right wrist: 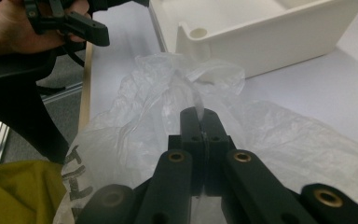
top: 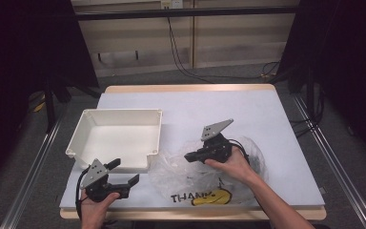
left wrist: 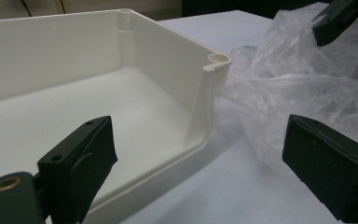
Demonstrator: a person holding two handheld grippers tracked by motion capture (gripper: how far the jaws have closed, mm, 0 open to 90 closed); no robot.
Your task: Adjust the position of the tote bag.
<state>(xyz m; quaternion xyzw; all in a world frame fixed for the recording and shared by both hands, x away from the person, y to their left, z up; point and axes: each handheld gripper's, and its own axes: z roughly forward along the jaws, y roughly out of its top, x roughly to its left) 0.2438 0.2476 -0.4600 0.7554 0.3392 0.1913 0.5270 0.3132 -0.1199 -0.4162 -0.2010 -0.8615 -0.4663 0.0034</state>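
Observation:
A crumpled clear plastic bag with black "THANK" lettering and a yellow smiley lies at the table's front middle. My right gripper rests on top of it, shut on a raised fold of its film. In the right gripper view its jaws are pressed together, with the thin plastic sticking up between them. My left gripper is at the front left, open and holding nothing. Its jaws stand wide apart, framing the near corner of a white tray and the bag's edge.
The white rectangular tray stands left of centre, with nothing inside it. A white sheet covers the tabletop, bare at the back and right. Cables and dark stands surround the table. Yellow fabric lies low beside the right gripper.

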